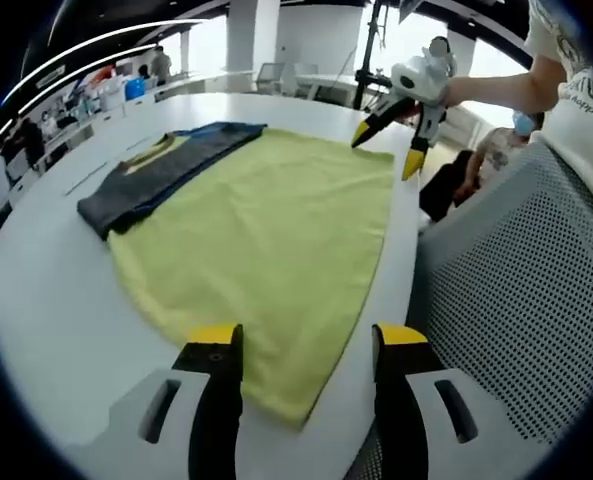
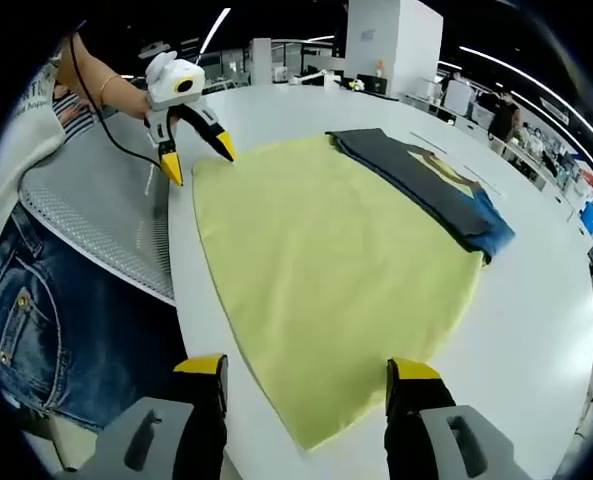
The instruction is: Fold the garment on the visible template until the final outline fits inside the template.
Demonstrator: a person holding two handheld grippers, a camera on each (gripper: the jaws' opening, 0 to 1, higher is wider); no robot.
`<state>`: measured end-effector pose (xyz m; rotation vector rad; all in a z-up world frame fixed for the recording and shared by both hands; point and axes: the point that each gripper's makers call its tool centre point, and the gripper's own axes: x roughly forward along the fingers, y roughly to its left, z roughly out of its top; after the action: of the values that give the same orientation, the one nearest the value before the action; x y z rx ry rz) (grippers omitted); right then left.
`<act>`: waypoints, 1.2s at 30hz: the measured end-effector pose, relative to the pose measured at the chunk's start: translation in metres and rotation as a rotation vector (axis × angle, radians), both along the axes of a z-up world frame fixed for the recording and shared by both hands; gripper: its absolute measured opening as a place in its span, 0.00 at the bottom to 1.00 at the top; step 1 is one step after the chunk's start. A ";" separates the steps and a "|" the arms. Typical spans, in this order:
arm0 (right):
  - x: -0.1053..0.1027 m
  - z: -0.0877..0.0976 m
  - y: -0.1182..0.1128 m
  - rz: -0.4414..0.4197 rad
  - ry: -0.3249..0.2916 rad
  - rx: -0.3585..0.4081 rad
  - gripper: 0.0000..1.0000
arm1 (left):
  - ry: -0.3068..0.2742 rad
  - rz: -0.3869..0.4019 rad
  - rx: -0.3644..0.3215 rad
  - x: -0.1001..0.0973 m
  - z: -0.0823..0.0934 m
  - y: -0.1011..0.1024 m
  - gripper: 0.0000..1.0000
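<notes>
The yellow garment lies spread flat on the white table, its dark grey and blue upper part at the end away from the person. In the left gripper view, the left gripper hovers with its jaws apart and empty over one near corner of the garment's hem, that corner lying between the yellow tips. In the right gripper view, the right gripper hangs just as open and empty over the hem's other corner, close to the table's edge. Each gripper also appears in the other's view, at the garment's far corner beside the person's mesh chair.
</notes>
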<state>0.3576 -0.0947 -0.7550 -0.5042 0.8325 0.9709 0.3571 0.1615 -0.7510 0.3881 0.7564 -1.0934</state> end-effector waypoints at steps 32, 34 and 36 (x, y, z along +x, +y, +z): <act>0.010 -0.003 -0.011 0.015 -0.011 -0.035 0.35 | -0.047 -0.041 0.114 0.007 -0.007 0.008 0.28; 0.012 -0.003 -0.011 0.016 -0.016 -0.037 0.31 | -0.050 -0.035 0.114 0.009 -0.007 0.008 0.26; 0.013 -0.003 -0.011 0.022 -0.016 -0.041 0.24 | -0.054 -0.024 0.117 0.011 -0.007 0.009 0.22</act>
<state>0.3702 -0.1059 -0.7583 -0.5566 0.8355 0.9708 0.3678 0.1707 -0.7576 0.5249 0.7716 -1.0602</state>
